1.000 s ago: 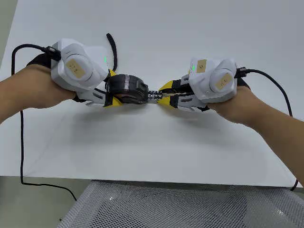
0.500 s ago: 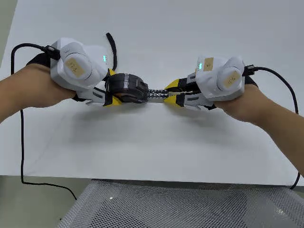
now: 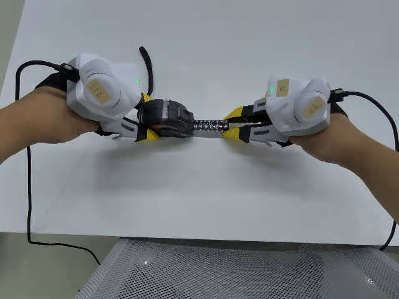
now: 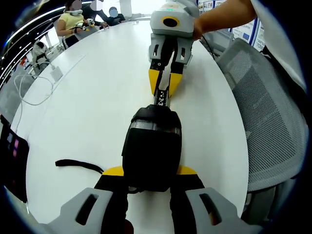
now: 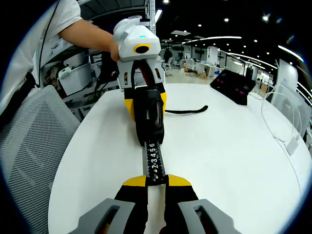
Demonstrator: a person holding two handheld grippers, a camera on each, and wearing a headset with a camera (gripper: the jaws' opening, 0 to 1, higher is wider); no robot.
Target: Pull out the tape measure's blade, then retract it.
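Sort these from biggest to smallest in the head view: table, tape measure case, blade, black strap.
1. white table
2. tape measure case
3. black strap and blade: both are thin and look about alike, so I won't rank them.

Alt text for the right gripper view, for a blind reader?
The right gripper pinches the end of a black numbered tape blade, drawn a short way from a black tape measure case that the left gripper clamps, over a white table.
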